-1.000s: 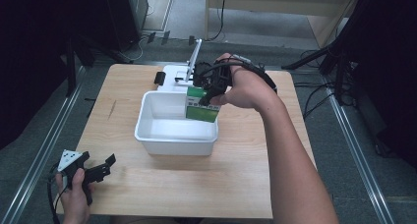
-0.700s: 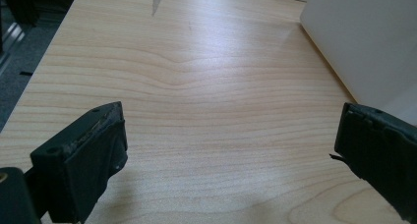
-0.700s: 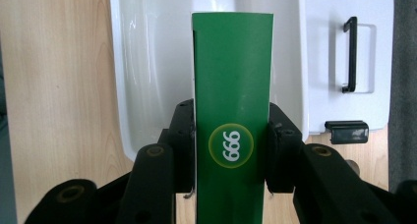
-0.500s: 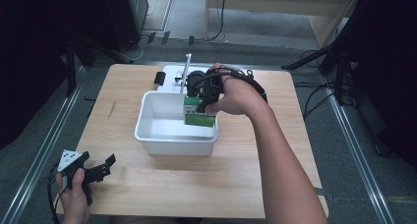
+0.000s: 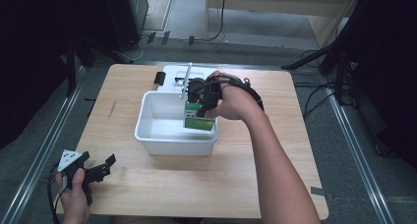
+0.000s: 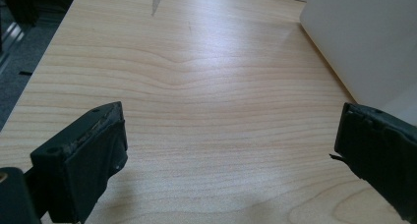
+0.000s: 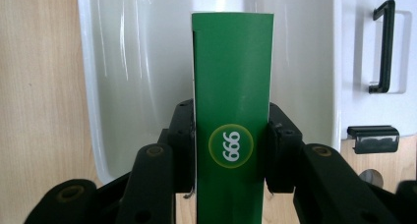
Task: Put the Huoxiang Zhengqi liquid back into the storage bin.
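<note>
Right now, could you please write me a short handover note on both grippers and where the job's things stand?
Right gripper: shut on the green box, held by its narrow sides, reaching into the white bin.
Left gripper: open and holding nothing, resting at the near left corner of the table.
Done: the box is picked up and brought to the bin; in the high view its lower end sits below the rim.
Left: lower the box to the bin floor, release it and pull the gripper out. Whether the box already touches the floor is unclear.
</note>
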Motion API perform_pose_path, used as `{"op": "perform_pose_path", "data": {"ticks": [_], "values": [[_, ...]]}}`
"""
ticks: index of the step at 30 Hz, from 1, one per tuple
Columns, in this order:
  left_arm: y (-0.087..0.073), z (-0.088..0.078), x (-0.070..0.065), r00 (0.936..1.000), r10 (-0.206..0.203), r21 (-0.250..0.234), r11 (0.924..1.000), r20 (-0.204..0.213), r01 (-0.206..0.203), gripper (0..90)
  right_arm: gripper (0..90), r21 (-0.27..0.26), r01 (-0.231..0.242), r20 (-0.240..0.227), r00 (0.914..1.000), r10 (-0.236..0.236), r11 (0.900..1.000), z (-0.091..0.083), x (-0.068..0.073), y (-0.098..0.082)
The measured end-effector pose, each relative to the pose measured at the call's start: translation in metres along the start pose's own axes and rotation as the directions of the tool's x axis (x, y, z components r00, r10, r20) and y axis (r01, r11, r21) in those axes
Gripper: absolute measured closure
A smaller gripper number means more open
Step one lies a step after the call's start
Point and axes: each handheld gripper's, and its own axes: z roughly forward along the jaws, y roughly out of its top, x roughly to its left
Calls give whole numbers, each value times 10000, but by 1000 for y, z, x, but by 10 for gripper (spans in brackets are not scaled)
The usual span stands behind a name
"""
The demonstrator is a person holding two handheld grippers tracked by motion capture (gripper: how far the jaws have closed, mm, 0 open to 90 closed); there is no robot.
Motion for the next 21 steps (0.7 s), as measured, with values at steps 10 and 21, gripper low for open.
{"op": "perform_pose_path", "data": {"ticks": [10,21], "values": [[0,0,0,10000,-32,-25,10000,-10,32,3,642,155,102,-90,9999,-101,9998,19,3,-1],[0,0,0,10000,-43,-20,10000,-11,43,3,639,494,273,-315,9992,-257,9984,41,5,0]]}}
